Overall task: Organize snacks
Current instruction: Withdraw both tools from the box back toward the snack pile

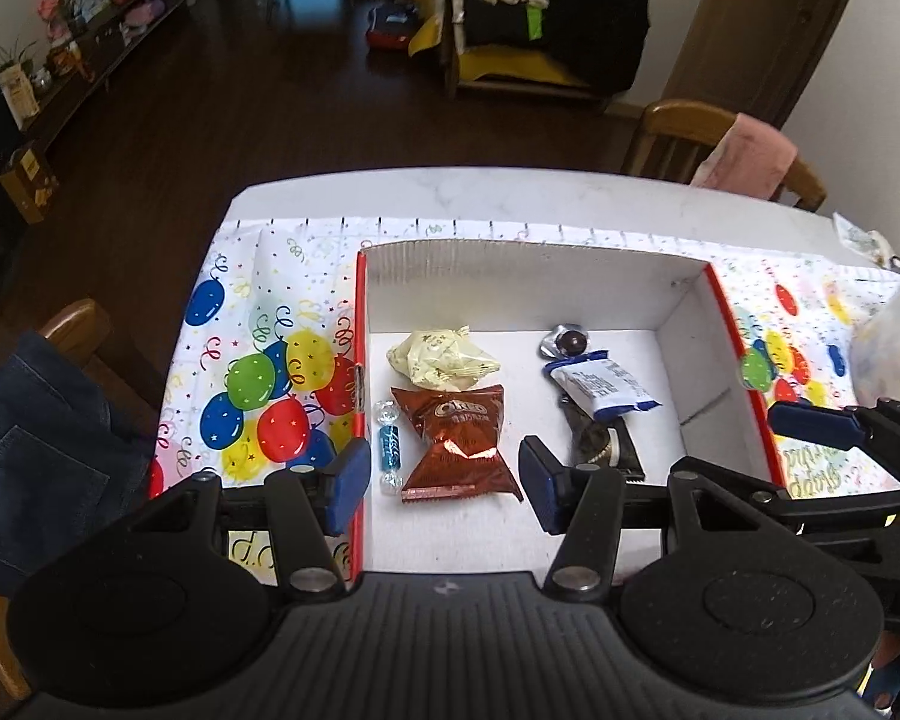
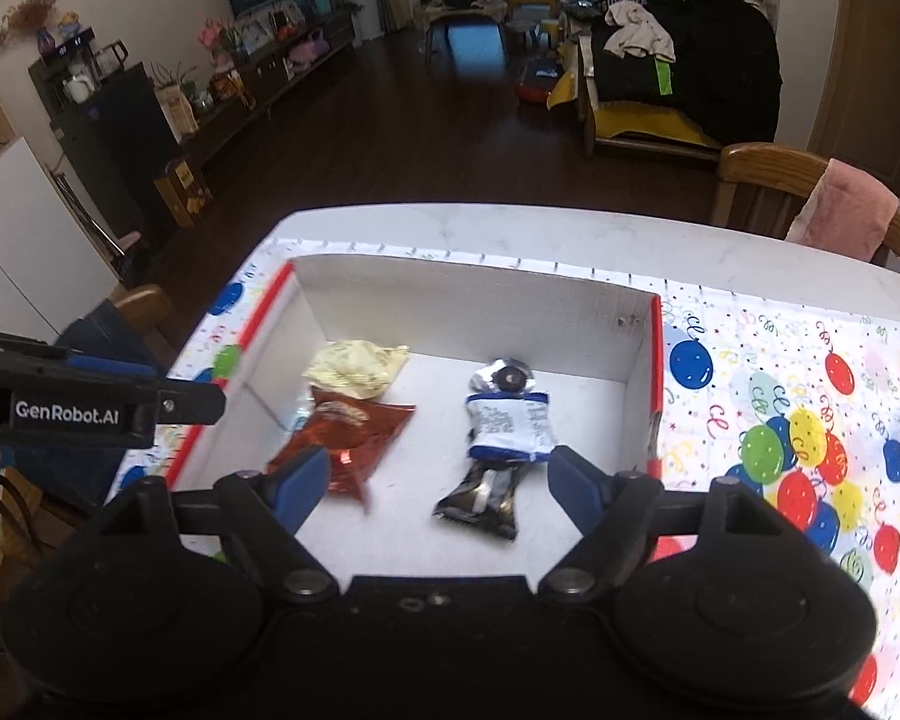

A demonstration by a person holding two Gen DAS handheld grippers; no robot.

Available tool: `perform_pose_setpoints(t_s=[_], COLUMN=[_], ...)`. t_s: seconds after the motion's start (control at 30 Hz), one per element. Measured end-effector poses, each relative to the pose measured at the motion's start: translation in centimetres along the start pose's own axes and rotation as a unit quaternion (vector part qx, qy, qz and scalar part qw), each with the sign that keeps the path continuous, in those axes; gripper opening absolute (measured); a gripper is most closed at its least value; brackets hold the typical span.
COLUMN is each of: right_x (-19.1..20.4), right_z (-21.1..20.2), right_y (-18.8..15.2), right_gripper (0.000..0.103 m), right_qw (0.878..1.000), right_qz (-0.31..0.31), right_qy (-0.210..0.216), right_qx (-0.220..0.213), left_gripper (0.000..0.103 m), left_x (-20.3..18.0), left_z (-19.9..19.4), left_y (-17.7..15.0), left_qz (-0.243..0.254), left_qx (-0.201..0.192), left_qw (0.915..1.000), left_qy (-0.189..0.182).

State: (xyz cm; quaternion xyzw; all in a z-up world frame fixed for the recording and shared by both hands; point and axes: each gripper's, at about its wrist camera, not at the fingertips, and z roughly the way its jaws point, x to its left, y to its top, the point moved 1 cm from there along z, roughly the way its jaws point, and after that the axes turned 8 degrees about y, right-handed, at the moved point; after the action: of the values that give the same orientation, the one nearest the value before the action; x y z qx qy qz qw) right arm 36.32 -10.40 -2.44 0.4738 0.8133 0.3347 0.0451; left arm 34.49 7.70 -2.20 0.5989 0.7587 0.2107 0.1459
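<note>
A white box with red rims (image 1: 684,330) (image 2: 468,306) stands on the balloon tablecloth. In it lie a pale yellow packet (image 1: 441,357) (image 2: 354,369), a red-brown Oreo packet (image 1: 459,444) (image 2: 348,438), a small blue candy (image 1: 388,447), a white-and-blue packet (image 1: 606,384) (image 2: 510,423), a dark packet (image 1: 603,450) (image 2: 483,498) and a small silver-wrapped sweet (image 1: 567,341) (image 2: 506,377). My left gripper (image 1: 444,483) is open and empty above the box's near left side. My right gripper (image 2: 438,483) is open and empty above the box's near edge, over the dark packet.
The balloon tablecloth (image 1: 258,372) (image 2: 780,420) covers a white table. A clear plastic bag (image 1: 894,342) lies at the right. Wooden chairs stand at the far right (image 2: 768,180) and the left (image 1: 72,324). The right gripper's finger shows in the left wrist view (image 1: 822,423).
</note>
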Motion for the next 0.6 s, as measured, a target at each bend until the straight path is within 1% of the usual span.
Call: perform_pose_setpoints(t_s=[0.07, 0.1, 0.27, 0.37, 0.43, 0.6], right_x=[0.7, 1.1, 3.0, 3.9, 4.4, 5.2], right_z=[-1.0, -1.5, -3.5, -4.6, -5.2, -6.4], right_y=[-0.5, -0.7, -2.4, -3.6, -4.4, -6.5], right_gripper=[0.084, 0.085, 0.090, 0.092, 0.095, 0.096], right_qw=[1.000, 1.000, 0.999, 0.999, 0.999, 0.998], right_qz=[0.003, 0.003, 0.003, 0.001, 0.001, 0.001], right_qy=[0.002, 0.002, 0.009, 0.013, 0.016, 0.017], right_qx=[-0.008, -0.013, -0.032, -0.043, -0.050, -0.063], left_gripper=[0.060, 0.062, 0.063, 0.069, 0.069, 0.071], left_x=[0.5, 0.7, 1.8, 2.1, 2.2, 2.5], left_z=[-1.0, -1.5, -3.7, -4.7, -5.0, -5.5], left_y=[-0.6, -1.0, -2.9, -4.4, -5.4, -7.8], left_qz=[0.000, -0.002, 0.000, 0.008, 0.014, 0.015], left_qx=[-0.011, -0.018, -0.044, -0.057, -0.061, -0.069], left_qw=[0.9999, 0.9998, 0.9987, 0.9979, 0.9974, 0.9962], left_qy=[-0.005, -0.008, -0.025, -0.030, -0.037, -0.050])
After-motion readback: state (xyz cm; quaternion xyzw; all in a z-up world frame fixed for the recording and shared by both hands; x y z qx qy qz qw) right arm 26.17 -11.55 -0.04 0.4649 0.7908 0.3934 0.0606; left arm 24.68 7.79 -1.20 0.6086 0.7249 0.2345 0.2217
